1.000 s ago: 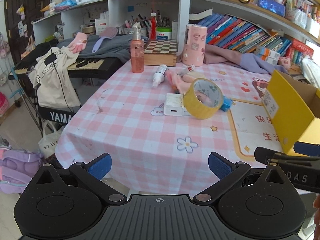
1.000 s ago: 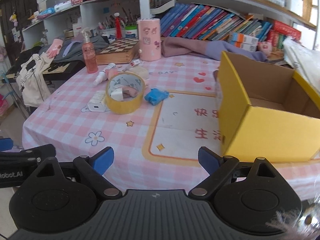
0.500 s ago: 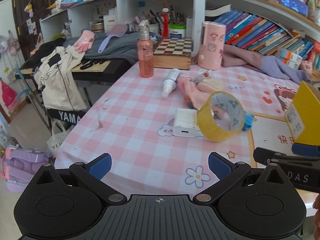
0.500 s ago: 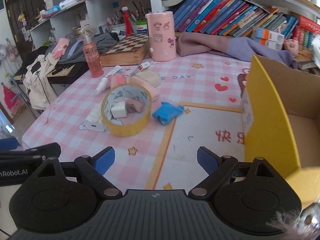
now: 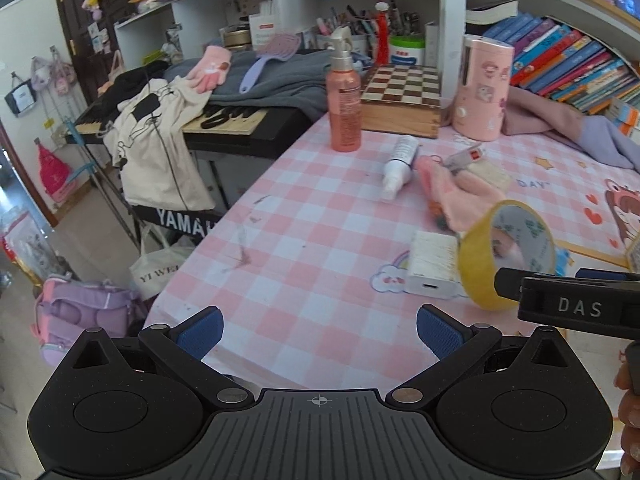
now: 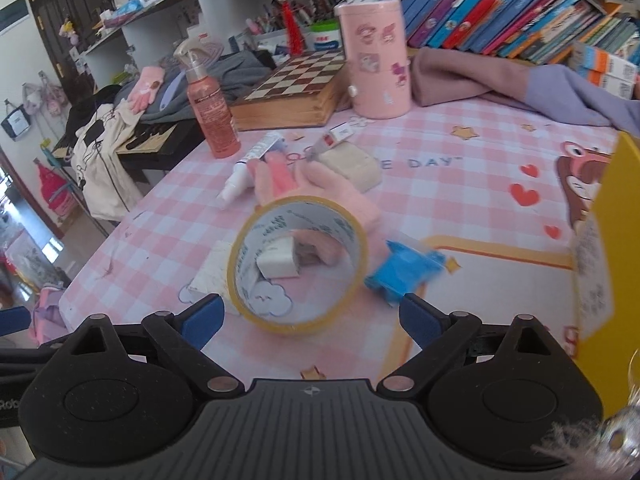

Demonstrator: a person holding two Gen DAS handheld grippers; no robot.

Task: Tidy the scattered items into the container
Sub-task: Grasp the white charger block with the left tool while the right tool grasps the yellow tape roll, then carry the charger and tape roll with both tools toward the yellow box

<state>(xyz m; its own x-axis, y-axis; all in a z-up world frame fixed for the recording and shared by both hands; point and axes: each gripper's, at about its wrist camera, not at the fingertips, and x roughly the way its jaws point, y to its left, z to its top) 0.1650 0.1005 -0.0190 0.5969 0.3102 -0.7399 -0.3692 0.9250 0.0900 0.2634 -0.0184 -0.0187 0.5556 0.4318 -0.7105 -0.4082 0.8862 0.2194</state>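
Observation:
A yellow tape roll (image 6: 298,264) stands on edge on the pink checked cloth, close in front of my open, empty right gripper (image 6: 310,316). It also shows in the left wrist view (image 5: 506,254). Around it lie a white power bank (image 5: 434,264), a small white charger (image 6: 278,262), a pink glove (image 6: 316,184), a blue packet (image 6: 402,272), a white tube (image 6: 250,168) and a beige block (image 6: 352,164). The yellow box (image 6: 612,264) stands at the right. My left gripper (image 5: 318,328) is open and empty above the table's near left part.
A pink spray bottle (image 5: 343,96), a chessboard box (image 5: 402,100) and a pink canister (image 6: 376,56) stand at the back. Books and folded cloth (image 6: 500,84) line the far right. A keyboard with clothes (image 5: 168,120) is beyond the table's left edge.
Both grippers have moved forward toward the scattered items. The tape roll is now much closer to my right gripper, and the yellow box has slid to the right edge of view.

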